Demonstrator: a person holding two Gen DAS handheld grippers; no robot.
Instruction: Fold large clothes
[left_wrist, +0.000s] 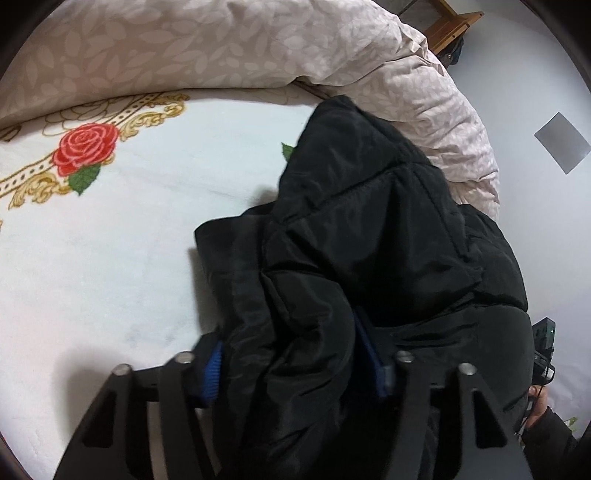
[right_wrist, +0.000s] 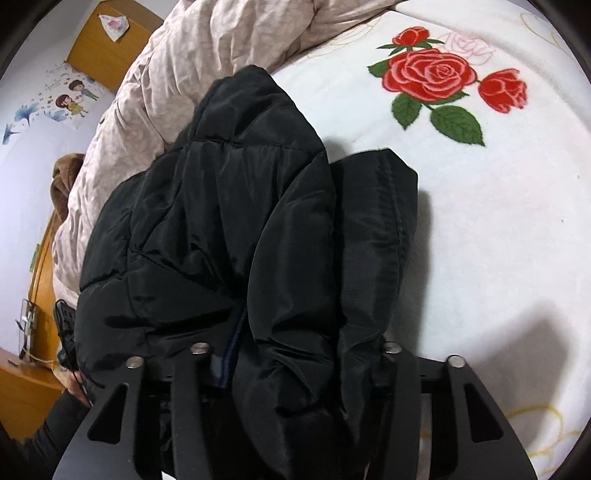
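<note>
A black padded jacket lies bunched on a white blanket with red roses. My left gripper holds a thick fold of the jacket between its blue-padded fingers. In the right wrist view the same jacket rises in a heap, and my right gripper is closed around another thick fold of it. The jacket's far end rests against the duvet. The fabric hides both grippers' fingertips.
A beige leaf-print duvet is piled along the far side of the bed and shows in the right wrist view. A wooden cabinet and wall stickers stand beyond. The other hand-held gripper shows at the right edge.
</note>
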